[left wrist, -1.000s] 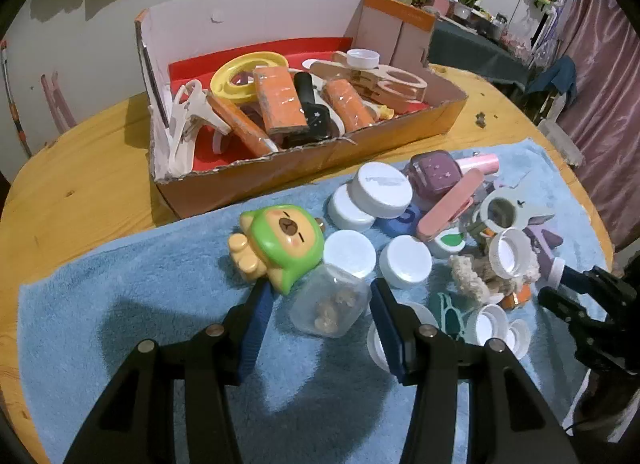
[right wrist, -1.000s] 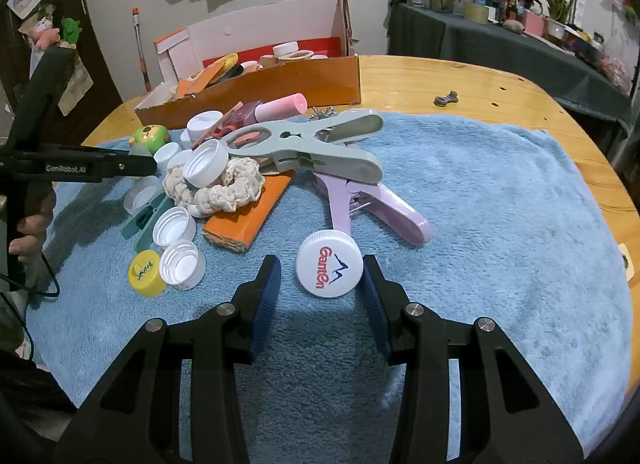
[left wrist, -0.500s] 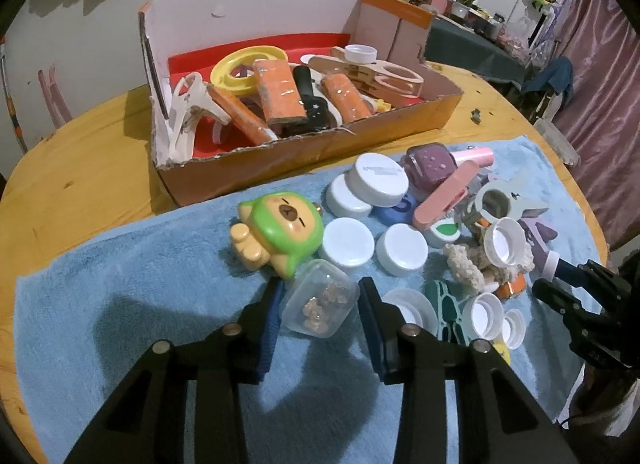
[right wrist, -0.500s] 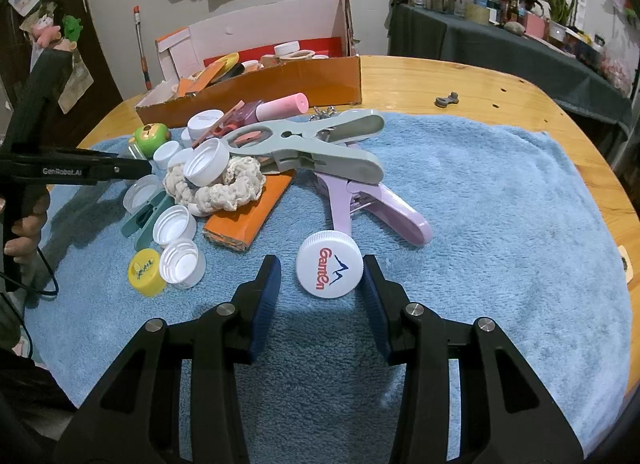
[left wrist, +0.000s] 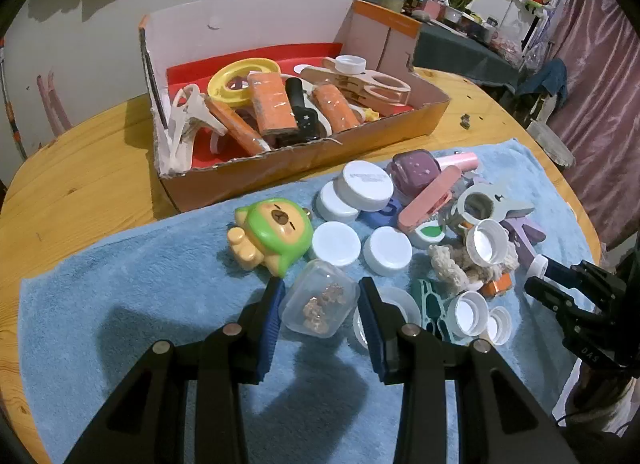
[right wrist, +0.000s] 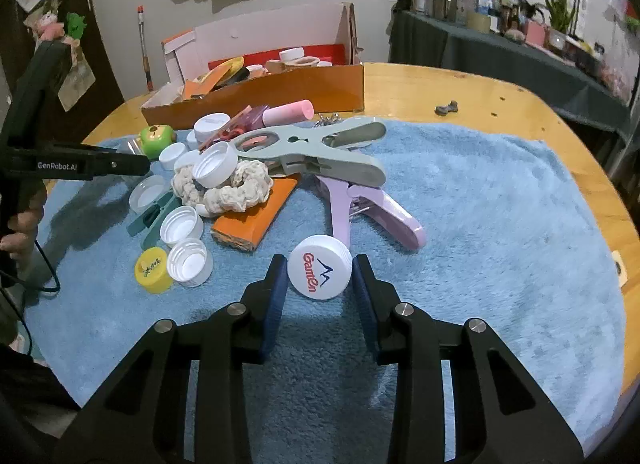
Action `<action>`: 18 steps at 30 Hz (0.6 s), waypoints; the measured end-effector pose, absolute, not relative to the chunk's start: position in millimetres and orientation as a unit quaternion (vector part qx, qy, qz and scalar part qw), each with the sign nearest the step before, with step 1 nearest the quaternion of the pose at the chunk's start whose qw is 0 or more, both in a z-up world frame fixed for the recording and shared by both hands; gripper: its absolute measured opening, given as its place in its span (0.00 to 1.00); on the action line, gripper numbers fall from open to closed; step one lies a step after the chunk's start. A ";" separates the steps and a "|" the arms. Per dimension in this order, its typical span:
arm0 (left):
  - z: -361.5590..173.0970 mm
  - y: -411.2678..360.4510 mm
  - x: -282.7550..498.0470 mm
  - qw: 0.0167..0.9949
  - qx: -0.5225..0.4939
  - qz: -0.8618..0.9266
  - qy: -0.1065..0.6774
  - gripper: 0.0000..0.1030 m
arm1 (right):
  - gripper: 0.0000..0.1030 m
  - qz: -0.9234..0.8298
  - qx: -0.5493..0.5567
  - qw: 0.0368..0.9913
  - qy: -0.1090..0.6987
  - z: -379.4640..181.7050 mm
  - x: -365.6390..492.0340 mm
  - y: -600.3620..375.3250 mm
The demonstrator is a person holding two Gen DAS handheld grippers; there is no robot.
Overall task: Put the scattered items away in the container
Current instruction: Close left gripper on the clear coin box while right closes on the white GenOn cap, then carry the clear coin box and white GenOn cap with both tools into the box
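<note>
On the blue towel (right wrist: pixel 500 224), left gripper (left wrist: pixel 320 304) clamping clear jar (left wrist: pixel 320 298), right gripper (right wrist: pixel 320 276) closing around white cap (right wrist: pixel 320 272).

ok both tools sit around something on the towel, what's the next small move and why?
Probably finish the right tool's squeeze on the white GamEn cap: it is closing, pads at the cap's rim. The left tool already pinches the clear jar. Then lift both toward the cardboard box.
</note>
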State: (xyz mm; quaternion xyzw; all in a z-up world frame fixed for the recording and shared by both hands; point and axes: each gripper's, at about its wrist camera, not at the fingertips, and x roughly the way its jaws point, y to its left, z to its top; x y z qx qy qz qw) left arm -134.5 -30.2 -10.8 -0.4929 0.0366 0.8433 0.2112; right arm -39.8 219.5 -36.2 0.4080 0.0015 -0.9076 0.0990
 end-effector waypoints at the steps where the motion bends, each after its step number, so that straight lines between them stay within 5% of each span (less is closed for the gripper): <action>1: -10.5 -30.0 -134.2 0.212 -0.492 0.843 0.037 0.39 | 0.31 -0.908 0.408 0.099 0.004 -35.8 -39.4 218.8; 18: -6.5 -29.2 -132.9 0.215 -0.487 0.846 0.033 0.39 | 0.30 -0.917 0.384 0.103 0.014 -21.5 -35.1 217.8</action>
